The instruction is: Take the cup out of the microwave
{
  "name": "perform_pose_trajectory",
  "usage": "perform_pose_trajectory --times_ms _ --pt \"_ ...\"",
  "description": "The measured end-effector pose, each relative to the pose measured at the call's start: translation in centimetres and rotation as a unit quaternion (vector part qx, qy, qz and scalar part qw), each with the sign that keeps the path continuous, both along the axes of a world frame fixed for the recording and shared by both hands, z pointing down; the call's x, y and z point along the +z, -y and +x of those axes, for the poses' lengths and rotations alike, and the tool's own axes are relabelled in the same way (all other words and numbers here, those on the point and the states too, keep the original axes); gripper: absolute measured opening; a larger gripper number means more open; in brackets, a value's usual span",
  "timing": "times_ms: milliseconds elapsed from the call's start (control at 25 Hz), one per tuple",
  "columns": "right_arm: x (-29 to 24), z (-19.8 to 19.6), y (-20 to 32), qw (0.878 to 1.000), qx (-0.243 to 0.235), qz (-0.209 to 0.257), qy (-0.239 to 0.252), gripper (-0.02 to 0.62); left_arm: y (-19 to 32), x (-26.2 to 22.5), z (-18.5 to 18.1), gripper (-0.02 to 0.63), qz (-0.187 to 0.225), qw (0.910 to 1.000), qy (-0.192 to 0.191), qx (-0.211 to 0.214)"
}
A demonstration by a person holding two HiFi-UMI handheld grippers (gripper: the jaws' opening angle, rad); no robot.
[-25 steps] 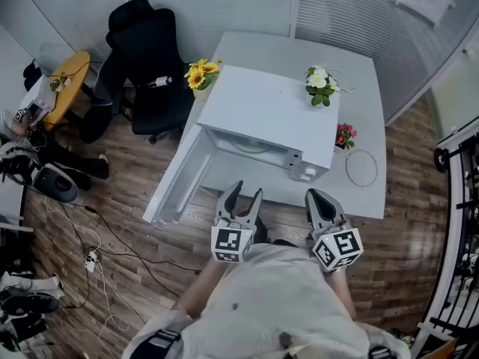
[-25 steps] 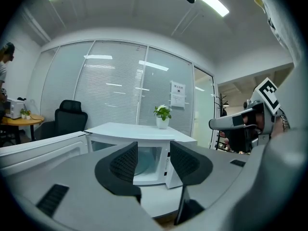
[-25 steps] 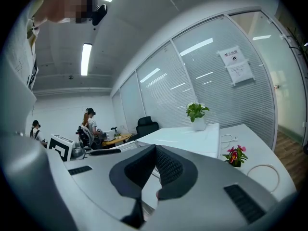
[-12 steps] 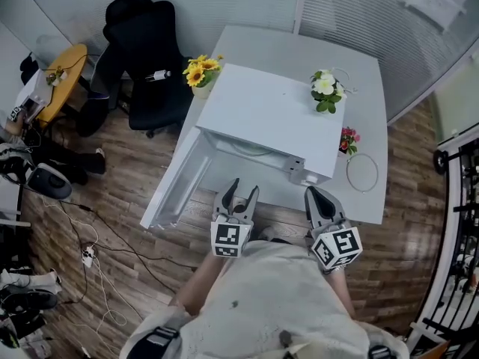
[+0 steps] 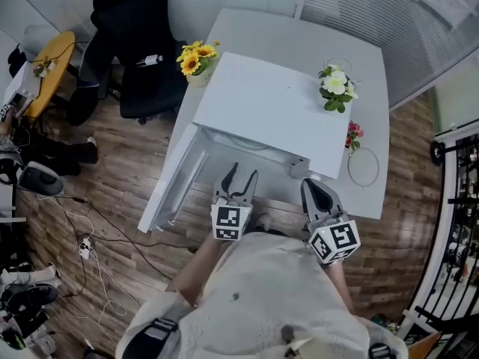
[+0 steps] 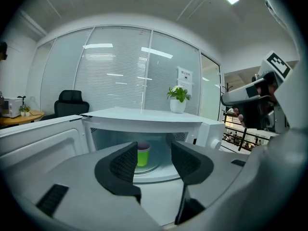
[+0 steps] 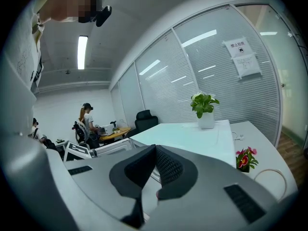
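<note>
A white microwave [image 5: 269, 111] stands on a white table [image 5: 322, 36], its door [image 5: 176, 185] swung open to the left. Inside, on the turntable, stands a green cup [image 6: 142, 155] with a pinkish rim, upright. My left gripper [image 5: 241, 172] hangs just before the opening and points at the cup; its jaws are opening, nothing is between them, and the cup lies well beyond their tips. In the left gripper view the cup shows beside the left pad [image 6: 126, 160]. My right gripper [image 5: 313, 187] is shut and empty, in front of the microwave's right end by the control panel.
On the table stand a sunflower vase [image 5: 196, 60], a white-flower pot [image 5: 335, 84], red flowers [image 5: 352, 134] and a cable loop [image 5: 363, 167]. A black office chair [image 5: 135, 43] and a yellow round table [image 5: 49, 69] are at the left. Cables lie on the wooden floor [image 5: 97, 238].
Both grippers have moved forward toward the microwave's front. The left one has come close to the open cavity and sunk a little.
</note>
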State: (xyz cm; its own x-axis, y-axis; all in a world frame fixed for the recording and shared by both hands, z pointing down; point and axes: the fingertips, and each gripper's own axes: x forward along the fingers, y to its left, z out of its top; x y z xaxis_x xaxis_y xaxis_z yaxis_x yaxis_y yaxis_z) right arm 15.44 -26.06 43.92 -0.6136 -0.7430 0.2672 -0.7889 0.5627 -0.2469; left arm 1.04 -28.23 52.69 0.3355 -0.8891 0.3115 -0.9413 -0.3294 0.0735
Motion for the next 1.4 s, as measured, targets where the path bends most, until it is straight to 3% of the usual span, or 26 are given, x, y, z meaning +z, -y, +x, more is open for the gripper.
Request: perform_pose_trajectory --times_ms 840,1400 --pt "2.7 -1.1 2.4 0.998 0.051 -0.037 -0.024 0.008 7.1 10.3 -0.7 0.255 -0.086 0.9959 0.008 0.028" --pt "3.2 -2.0 3.2 0.997 0.054 -0.040 -0.026 0.008 10.4 13.2 -0.3 0.293 -0.120 0.9918 0.034 0.029"
